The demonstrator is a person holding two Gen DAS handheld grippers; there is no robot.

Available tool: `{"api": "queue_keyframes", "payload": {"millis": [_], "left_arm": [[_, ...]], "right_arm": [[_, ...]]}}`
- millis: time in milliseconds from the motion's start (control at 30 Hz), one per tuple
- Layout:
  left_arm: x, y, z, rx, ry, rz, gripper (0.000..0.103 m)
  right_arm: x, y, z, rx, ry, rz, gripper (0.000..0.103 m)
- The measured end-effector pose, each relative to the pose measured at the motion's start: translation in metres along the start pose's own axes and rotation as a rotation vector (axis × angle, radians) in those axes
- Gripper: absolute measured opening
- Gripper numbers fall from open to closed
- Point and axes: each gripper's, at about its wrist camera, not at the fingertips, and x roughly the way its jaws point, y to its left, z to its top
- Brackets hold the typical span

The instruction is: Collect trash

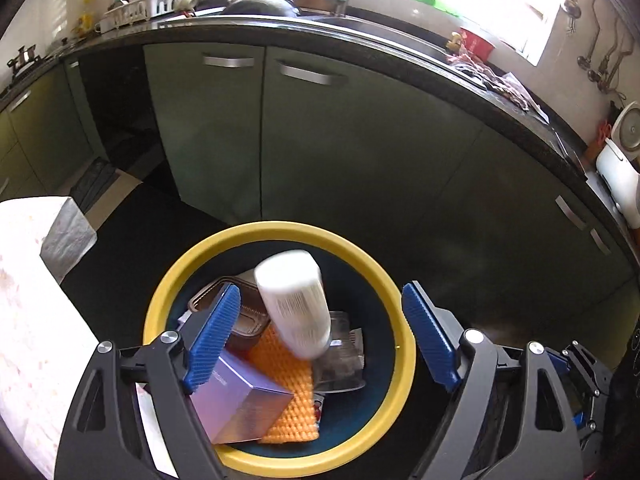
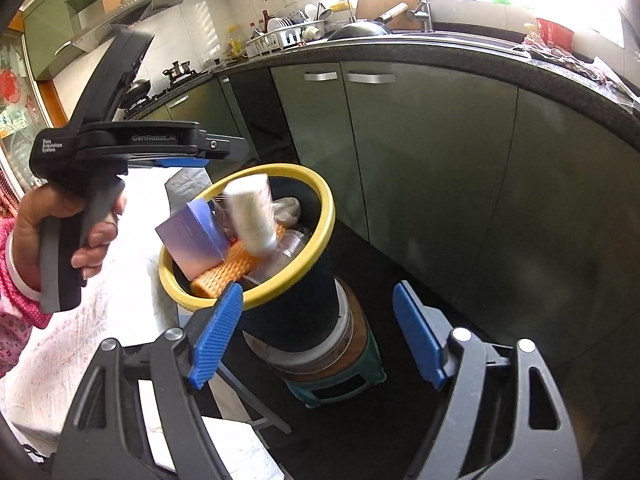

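Left gripper released, its 2 blue pads spread wide over the bin mouth, nothing pressed between them. White bottle motion-blurred, tilted, in the gap between the pads and touching neither; it sits inside the yellow rim of the bin, above the other trash. Under it in the bin: orange mesh pad, lavender box leaning against the rim side nearest the camera, clear plastic container, brown tray.

Right gripper also released, empty, pads wide apart, low and near the bin's outer wall. Bin stands on a green stool. A hand grips the left tool's handle, beside the bin. Green cabinet doors behind the bin.
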Motion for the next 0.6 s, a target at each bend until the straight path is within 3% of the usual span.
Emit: {"api": "queue_keyframes", "payload": {"millis": [133,300,467,600], "left_arm": [[-0.037,0.009,-0.012,0.009,-0.081,0.004,0.082],[-0.12,0.034,-0.06,-0.026,-0.245,0.037,0.096],[-0.204,0.071,-0.125,-0.114,-0.332,0.154,0.098],[-0.256,0.101,-0.183,-0.217,-0.317,0.29,0.098]], "right_arm": [[-0.001,0.005,0.0,-0.007,0.002,0.0,0.074],[-0.001,0.021,0.001,-0.037,0.006,0.017,0.074],[0.0,0.047,0.002,-0.082,0.018,0.03,0.074],[-0.005,0.076,0.001,-0.127,0.012,0.056,0.076]]}}
